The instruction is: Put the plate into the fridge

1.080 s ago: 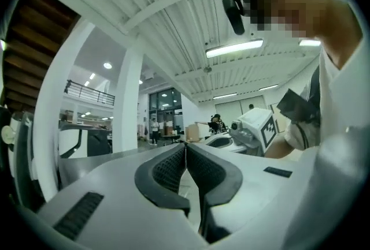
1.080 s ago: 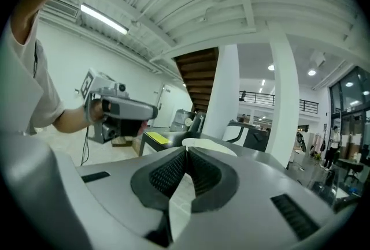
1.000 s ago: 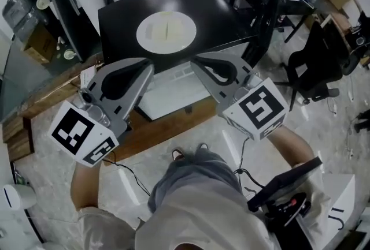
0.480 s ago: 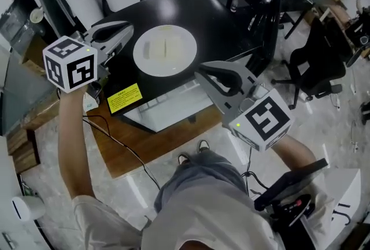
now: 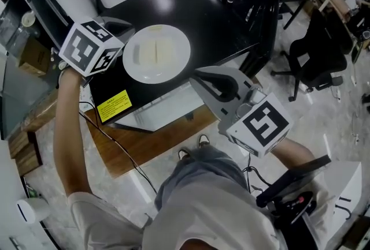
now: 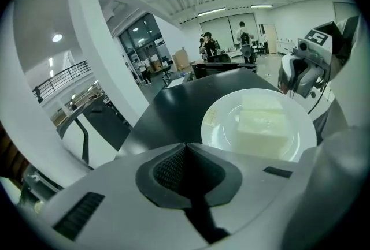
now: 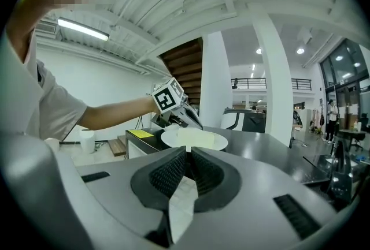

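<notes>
While the plate [image 5: 156, 53] sat on the black top [image 5: 208, 6], the left gripper [image 5: 122, 28] at its nine o'clock and the right gripper [image 5: 199, 77] at five o'clock both had jaws pressed together, holding nothing, so one likely needed opening to pinch the rim.

- Left gripper [image 5: 124, 29]: light grey moulded shell with dark rectangular slots. Left pads [image 6: 167, 169] are black and ribbed.
- Left cube [image 5: 91, 47]: white, with black square markers.
- Right gripper [image 5: 195, 77]: same grey shell and slots. Right pads [image 7: 166, 174] are black and ribbed.
- Right cube [image 5: 258, 123]: white, with black square markers.
- Clothing: white short-sleeved T-shirt [image 5: 208, 217] and a grey garment [image 5: 191, 176] below it.
</notes>
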Available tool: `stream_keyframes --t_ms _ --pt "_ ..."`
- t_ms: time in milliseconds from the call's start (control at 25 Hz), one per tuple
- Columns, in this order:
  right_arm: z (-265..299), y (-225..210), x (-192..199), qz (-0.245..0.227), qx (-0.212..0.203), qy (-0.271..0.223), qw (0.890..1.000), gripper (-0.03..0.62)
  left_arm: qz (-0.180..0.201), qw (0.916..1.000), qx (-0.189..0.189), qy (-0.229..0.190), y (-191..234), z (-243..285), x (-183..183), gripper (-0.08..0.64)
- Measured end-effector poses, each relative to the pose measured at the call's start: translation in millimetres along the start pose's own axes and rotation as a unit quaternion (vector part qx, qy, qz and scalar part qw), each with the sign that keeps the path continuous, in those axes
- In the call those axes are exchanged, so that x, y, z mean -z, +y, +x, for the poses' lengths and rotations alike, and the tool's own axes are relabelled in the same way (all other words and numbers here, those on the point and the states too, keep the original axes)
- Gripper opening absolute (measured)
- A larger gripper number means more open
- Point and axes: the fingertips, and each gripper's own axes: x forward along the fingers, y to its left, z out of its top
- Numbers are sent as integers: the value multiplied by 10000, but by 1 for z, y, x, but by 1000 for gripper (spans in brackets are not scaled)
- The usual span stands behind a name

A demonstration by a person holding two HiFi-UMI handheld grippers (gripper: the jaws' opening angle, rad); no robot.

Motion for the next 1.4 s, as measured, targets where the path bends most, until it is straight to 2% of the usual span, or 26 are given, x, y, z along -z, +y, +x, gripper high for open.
stream_keyframes --t_ms 120,200,320,360,400,440,600,760,840,920,1080,1200,1280,1400 --pt "-9 -3 13 492 -146 64 9987 20 18 9988 441 -198 -25 3 -14 18" --pt "-16 -6 19 1078 -283 -20 9938 20 119 9986 451 -252 -35 6 -20 18" --pt "-26 -12 30 2100 -437 -91 9767 40 238 9989 325 -237 -38 10 -22 18" --pt "-28 -13 33 2424 -506 -94 9688 105 251 9988 337 -250 -40 11 -22 18" --pt "-28 -13 36 2748 -606 -102 9595 147 266 9986 366 -268 -42 11 -23 18" --pt "-27 -12 37 3072 -725 -120 9488 152 286 9984 397 -284 -44 11 -24 18" --pt "-22 -10 37 4147 -1199 -199 9018 152 406 9979 407 -315 -51 12 -28 18" --pt "-22 -7 31 5035 -1659 -382 8470 152 493 9970 470 -363 -59 12 -31 18" --pt "-20 -7 27 5281 -1792 -457 8288 152 531 9962 557 -403 -64 12 -34 18" --pt "-18 -7 27 5416 -1835 -469 8190 131 523 9955 648 -456 -70 12 -37 18" --pt "-19 -8 30 5623 -1864 -476 8042 97 426 9960 575 -531 -69 10 -39 18" --pt "-20 -9 35 5746 -1784 -452 7975 57 378 9963 390 -669 -63 5 -41 18" --pt "-20 -8 37 5817 -1756 -409 7932 26 473 9964 252 -663 -61 3 -40 18" --pt "-20 -6 38 5975 -1737 -360 7820 25 650 9966 65 -509 -58 3 -37 18"
